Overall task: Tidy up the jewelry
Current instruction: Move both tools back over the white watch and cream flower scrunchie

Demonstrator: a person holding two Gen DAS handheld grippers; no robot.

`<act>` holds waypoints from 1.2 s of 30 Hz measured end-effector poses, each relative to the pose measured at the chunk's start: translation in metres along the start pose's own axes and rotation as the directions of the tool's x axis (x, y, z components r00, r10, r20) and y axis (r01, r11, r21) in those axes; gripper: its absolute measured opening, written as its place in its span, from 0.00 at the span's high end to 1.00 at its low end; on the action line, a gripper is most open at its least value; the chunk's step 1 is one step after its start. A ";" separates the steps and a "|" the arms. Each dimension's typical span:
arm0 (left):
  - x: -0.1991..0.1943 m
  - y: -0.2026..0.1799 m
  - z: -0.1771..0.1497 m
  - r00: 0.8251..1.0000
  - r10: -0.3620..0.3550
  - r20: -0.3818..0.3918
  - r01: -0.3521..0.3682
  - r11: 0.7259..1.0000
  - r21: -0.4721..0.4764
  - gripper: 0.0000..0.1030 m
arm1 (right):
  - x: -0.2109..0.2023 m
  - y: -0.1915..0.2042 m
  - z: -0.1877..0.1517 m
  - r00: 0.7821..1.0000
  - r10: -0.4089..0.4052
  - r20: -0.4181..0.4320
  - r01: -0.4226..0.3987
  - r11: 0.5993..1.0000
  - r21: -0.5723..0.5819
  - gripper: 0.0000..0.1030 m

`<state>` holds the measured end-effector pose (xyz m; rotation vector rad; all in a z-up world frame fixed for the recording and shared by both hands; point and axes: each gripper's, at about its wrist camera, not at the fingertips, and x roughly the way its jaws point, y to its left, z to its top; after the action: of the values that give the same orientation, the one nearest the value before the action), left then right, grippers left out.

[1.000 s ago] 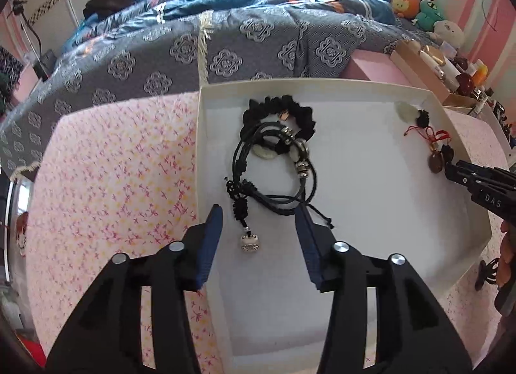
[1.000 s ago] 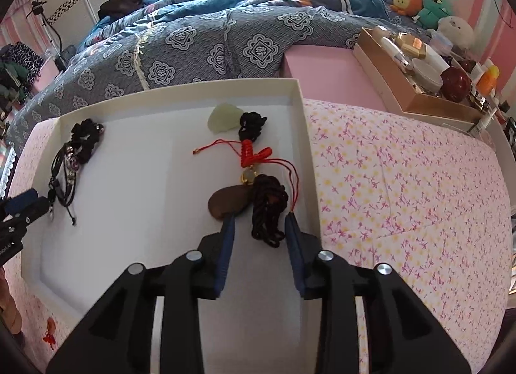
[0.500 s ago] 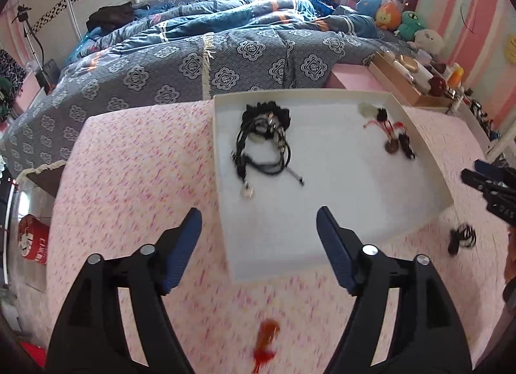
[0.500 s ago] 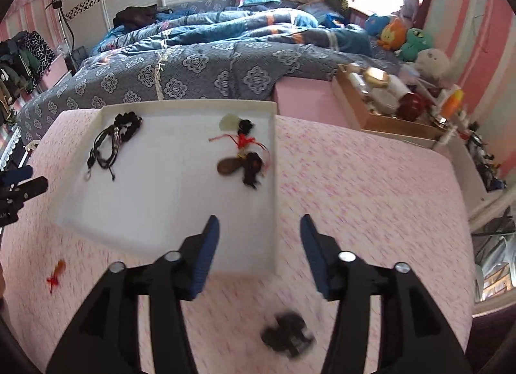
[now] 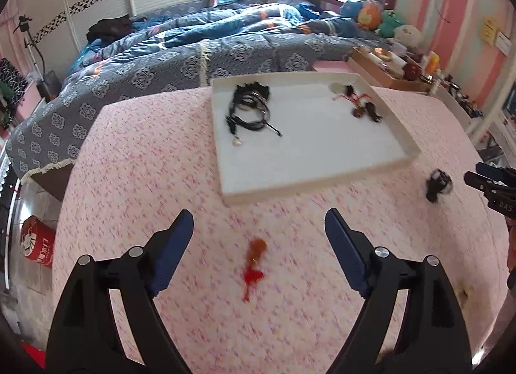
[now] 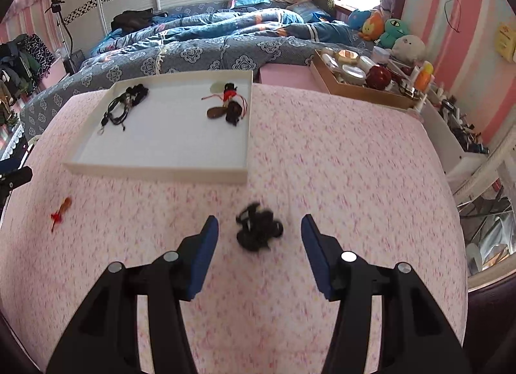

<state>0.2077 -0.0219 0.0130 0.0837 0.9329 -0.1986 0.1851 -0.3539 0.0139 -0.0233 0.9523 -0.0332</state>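
the left gripper (image 5: 259, 230) hangs above the pink flowered bench (image 5: 135, 161) with its jaws spread wide and nothing between the blue pads. just ahead of it, within the span of the jaws, lies a small red and orange tasselled charm (image 5: 254, 264), alone on the cloth with bare bench all round it. the right gripper (image 6: 259, 238) is likewise spread wide and holds nothing; a black tangle of jewelry (image 6: 258, 230) lies on the bench between its two pads, apart from both.

the white tray (image 6: 161, 169) sits farther back on the bench, its near wall well clear of both loose pieces. inside it, a bundle of black cords and bracelets (image 5: 248, 109) lies toward the left rear corner, and a group with a red knotted cord, a pale stone and dark brown pieces (image 6: 227, 106) lies against the right wall. the middle and the near half of the tray floor are bare.

in the right wrist view the bench stretches open to the right of the tray as far as its right edge, where a white shelf (image 6: 451, 135) stands. behind the bench are a bed with a blue patterned quilt (image 6: 193, 51), and a brown box of jars and bottles (image 6: 354, 83) near the far right corner.
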 end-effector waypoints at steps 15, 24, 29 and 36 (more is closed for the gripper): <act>-0.040 -0.033 -0.072 0.999 -0.038 0.030 0.038 0.999 0.019 0.09 | -0.037 0.000 -0.085 1.000 -0.025 0.012 0.024 0.999 0.026 0.48; -0.050 -0.059 -0.124 0.998 -0.058 0.023 0.057 0.997 0.042 0.03 | -0.043 -0.003 -0.132 1.000 0.001 -0.017 0.000 0.997 0.072 0.48; -0.053 -0.077 -0.147 0.994 -0.110 0.010 0.110 0.993 0.043 0.03 | -0.047 -0.001 -0.147 1.000 0.000 -0.019 0.001 0.997 0.072 0.47; -0.054 -0.093 -0.170 0.988 -0.154 -0.007 0.154 0.985 0.078 0.03 | -0.051 -0.002 -0.163 0.999 0.015 -0.037 -0.012 0.996 0.089 0.47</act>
<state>0.0233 -0.0791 -0.0426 0.0840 0.9331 -0.3791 0.0222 -0.3550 -0.0390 0.0662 0.9877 -0.0637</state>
